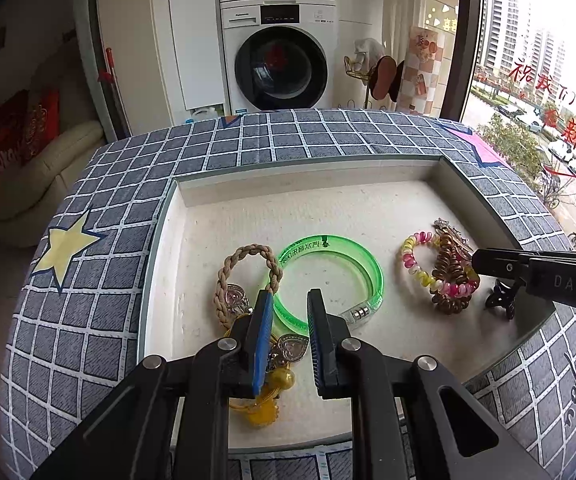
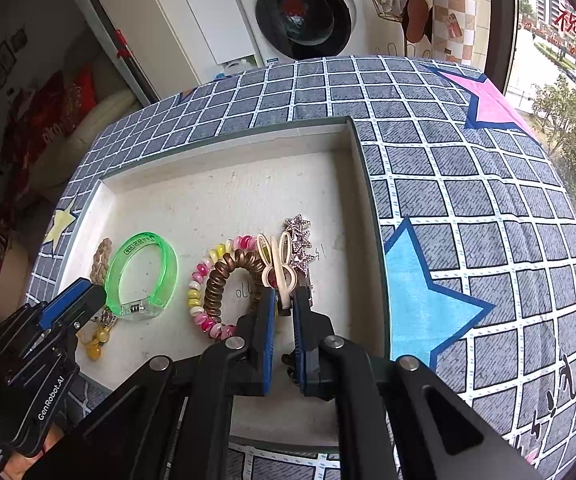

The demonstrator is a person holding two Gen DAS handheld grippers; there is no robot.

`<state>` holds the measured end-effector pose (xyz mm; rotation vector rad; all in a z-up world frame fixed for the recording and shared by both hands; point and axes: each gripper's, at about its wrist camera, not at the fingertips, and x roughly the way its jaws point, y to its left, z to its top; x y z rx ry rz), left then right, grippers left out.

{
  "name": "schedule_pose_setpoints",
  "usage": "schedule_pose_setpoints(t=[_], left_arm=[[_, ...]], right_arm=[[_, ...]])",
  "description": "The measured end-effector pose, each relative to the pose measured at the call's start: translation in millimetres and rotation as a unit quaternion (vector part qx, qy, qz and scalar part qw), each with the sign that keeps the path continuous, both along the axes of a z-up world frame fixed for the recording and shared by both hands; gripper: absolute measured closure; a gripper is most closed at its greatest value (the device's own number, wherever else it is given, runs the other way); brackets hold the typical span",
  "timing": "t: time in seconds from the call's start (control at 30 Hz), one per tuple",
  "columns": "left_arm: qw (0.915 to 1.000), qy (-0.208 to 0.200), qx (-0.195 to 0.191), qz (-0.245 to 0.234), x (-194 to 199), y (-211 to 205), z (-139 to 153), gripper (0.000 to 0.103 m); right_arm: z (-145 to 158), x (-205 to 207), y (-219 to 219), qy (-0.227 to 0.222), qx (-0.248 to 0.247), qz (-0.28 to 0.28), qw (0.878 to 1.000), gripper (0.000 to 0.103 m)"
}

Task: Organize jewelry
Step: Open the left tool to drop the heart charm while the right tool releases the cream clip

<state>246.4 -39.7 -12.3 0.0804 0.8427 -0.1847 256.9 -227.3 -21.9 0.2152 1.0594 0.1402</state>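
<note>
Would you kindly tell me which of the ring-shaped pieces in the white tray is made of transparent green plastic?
It is the clear green plastic bangle, lying flat between the braided beige rope loop and the two coiled spiral hair ties; only it is rigid and see-through.

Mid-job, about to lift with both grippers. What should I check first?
1. Right gripper shut on bunny clip: ok.
2. Bunny clip free of brown coil tie: cannot tell; they overlap.
3. Left gripper straddles green bangle rim: ok.
4. Left pads pressing the bangle: cannot tell.
5. Bangle clear of braided cord: cannot tell; their edges meet.
</note>
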Motion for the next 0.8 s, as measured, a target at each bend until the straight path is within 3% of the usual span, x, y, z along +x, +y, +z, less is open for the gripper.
schedule_pose_setpoints(t=[0.07, 0.2, 0.47, 0.5, 0.53, 0.57, 0.6, 0.63, 0.8], left_arm=[[1.0000, -0.003, -0.004, -0.001, -1, 0, 3, 0.073], [0.9999, -0.008, -0.006, 0.001, -2, 0, 9, 0.073], [0.9997, -0.014, -0.016, 0.012, -9, 7, 18, 0.073], [0.9997, -0.015, -0.015, 0.013, -11, 7, 19, 0.068], [0.9997, -0.017, -0.014, 0.014, -13, 8, 20, 0.053], [0.9995, -0.022, -0.012, 0.021, -16, 9, 22, 0.007], [0.9987, -0.039, -0.010, 0.032, -21, 11, 26, 0.000], [0.9979, -0.053, -0.008, 0.037, -26, 13, 29, 0.000], [0.9981, -0.047, -0.003, 0.039, -34, 17, 32, 0.000]], right_arm=[[1, -1, -1, -0.002, 0.007, 0.001, 1.000, 0.089], [6, -5, -4, -0.012, 0.027, -0.003, 1.000, 0.059], [16, -19, -6, -0.031, 0.051, -0.007, 0.998, 0.058], [17, -21, -6, -0.032, 0.052, -0.008, 0.998, 0.057], [17, -23, -5, -0.032, 0.053, -0.008, 0.998, 0.057], [18, -25, -5, -0.033, 0.053, -0.008, 0.998, 0.057], [18, -28, -4, -0.034, 0.053, -0.008, 0.998, 0.056], [18, -30, -4, -0.034, 0.053, -0.009, 0.998, 0.056], [22, -40, -1, -0.040, 0.045, -0.009, 0.998, 0.056]])
